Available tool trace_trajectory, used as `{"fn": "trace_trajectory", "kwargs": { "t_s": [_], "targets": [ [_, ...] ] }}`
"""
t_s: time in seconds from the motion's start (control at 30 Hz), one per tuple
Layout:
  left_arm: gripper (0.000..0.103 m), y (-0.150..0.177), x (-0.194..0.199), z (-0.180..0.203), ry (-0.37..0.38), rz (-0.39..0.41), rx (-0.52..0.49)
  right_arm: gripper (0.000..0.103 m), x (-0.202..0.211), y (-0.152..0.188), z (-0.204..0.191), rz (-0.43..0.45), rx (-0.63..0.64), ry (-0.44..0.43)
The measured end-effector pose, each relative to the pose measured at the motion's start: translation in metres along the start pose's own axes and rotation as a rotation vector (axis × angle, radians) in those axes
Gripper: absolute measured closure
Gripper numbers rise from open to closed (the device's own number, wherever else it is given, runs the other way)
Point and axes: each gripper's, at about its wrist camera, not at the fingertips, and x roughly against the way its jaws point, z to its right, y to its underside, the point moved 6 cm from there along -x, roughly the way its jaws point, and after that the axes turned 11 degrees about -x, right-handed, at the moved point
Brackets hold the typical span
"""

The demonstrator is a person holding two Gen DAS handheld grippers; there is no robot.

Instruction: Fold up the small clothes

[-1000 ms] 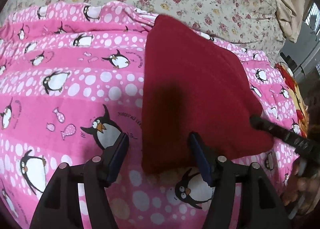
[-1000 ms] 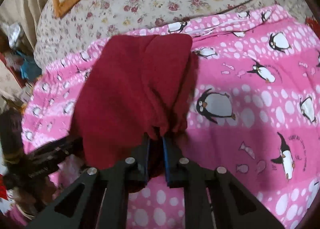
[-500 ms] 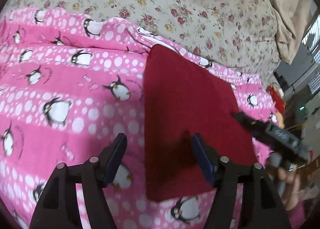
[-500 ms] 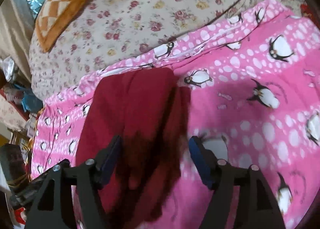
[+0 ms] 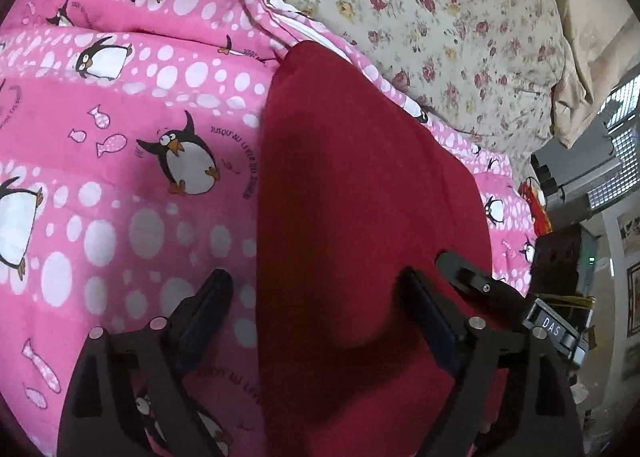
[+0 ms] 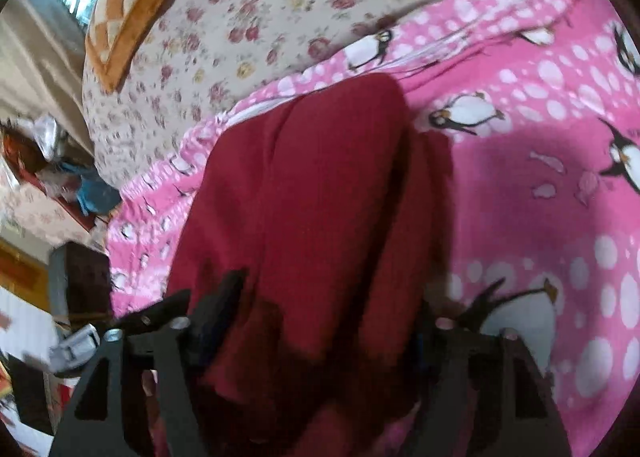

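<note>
A dark red garment (image 5: 360, 197) lies folded into a long strip on the pink penguin blanket (image 5: 120, 137). My left gripper (image 5: 316, 301) hovers low over its near end with the jaws opening wide. The cloth's left edge runs between the fingers, and the pads do not press on it. A finger (image 5: 464, 277) of my right gripper shows at the strip's right side. In the right wrist view the red garment (image 6: 320, 197) fills the middle. My right gripper (image 6: 324, 309) straddles its near end, jaws wide and closing slightly, with cloth between them but not pinched.
A floral bedsheet (image 5: 440, 17) lies beyond the blanket, with an orange checked cushion (image 6: 128, 9) at the bed's far corner. Cluttered furniture and shelves (image 5: 580, 217) stand past the bed's edge. Blanket (image 6: 560, 217) spreads to the garment's other side.
My right gripper, shut on the garment's near edge a second ago, has let go and opened. Both grippers have sunk closer to the cloth, and the left jaws stand wider.
</note>
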Motion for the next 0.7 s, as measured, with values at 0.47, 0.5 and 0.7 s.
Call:
{"fn": "trace_trajectory", "kwargs": {
  "t_s": [0.47, 0.5, 0.7],
  "targets": [
    [0.079, 0.060, 0.119, 0.030, 0.036, 0.034, -0.061, 0.060, 0.061, 0.053, -0.077, -0.031, 0.087, -0.123],
    [0.079, 0.069, 0.127, 0.028, 0.034, 0.034, -0.057, 0.060, 0.063, 0.064, -0.082, -0.060, 0.087, -0.145],
    [0.072, 0.142, 0.131, -0.008, -0.074, -0.045, 0.018, 0.052, 0.041, 0.135, -0.075, -0.191, 0.110, -0.095]
  ]
}}
